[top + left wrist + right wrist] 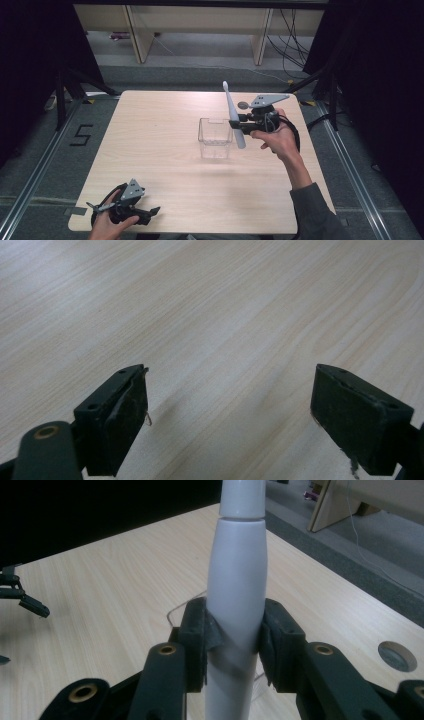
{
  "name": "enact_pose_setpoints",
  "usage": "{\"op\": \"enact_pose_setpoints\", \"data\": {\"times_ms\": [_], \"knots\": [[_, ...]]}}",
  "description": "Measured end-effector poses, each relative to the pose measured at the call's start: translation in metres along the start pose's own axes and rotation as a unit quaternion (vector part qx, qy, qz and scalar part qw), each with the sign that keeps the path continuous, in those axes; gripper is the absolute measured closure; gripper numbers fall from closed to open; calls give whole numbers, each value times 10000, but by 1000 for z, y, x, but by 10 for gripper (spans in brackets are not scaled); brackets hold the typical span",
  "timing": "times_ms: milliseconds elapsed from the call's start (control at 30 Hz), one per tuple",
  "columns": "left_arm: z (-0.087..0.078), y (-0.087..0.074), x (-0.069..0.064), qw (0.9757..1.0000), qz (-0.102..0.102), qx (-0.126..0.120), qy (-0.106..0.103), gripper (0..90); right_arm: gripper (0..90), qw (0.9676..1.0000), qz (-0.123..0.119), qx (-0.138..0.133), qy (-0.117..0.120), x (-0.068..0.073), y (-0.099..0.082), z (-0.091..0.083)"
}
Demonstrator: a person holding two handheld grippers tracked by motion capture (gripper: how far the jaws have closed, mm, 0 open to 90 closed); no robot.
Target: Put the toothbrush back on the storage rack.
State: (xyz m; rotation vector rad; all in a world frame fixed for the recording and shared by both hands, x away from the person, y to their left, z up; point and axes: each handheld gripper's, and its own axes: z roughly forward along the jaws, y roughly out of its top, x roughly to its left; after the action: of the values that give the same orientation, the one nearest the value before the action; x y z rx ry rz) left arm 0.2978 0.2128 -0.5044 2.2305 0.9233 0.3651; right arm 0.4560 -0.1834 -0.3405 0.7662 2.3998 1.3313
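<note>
A white electric toothbrush stands nearly upright in the air, brush head up, just right of a clear plastic box on the wooden table. My right gripper is shut on the toothbrush handle; in the right gripper view both pads clamp the white handle, and the clear box's rim peeks out behind the jaws. At the table's near left corner my left gripper rests in a hand, open. The left gripper view has its jaws wide apart over bare wood, nothing between them.
A round grey cable port sits in the tabletop near the far right edge, seen too as a grommet in the right gripper view. Wooden furniture legs and cables stand on the floor beyond the table. Dark curtains flank both sides.
</note>
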Motion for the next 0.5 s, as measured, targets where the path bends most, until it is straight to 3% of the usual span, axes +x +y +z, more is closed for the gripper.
{"op": "enact_pose_setpoints", "data": {"times_ms": [267, 300, 500], "knots": [[0, 0, 0, 10000, -5, -9, -10, 149, 671, 9998, -99, -118, 97, 3, 18, 6], [0, 0, 0, 10000, -8, -19, -6, 149, 671, 9998, -18, -170, 105, 4, 19, 7], [0, 0, 0, 10000, -11, -14, -16, 149, 671, 9998, -44, -143, 155, 1, 28, 15]]}}
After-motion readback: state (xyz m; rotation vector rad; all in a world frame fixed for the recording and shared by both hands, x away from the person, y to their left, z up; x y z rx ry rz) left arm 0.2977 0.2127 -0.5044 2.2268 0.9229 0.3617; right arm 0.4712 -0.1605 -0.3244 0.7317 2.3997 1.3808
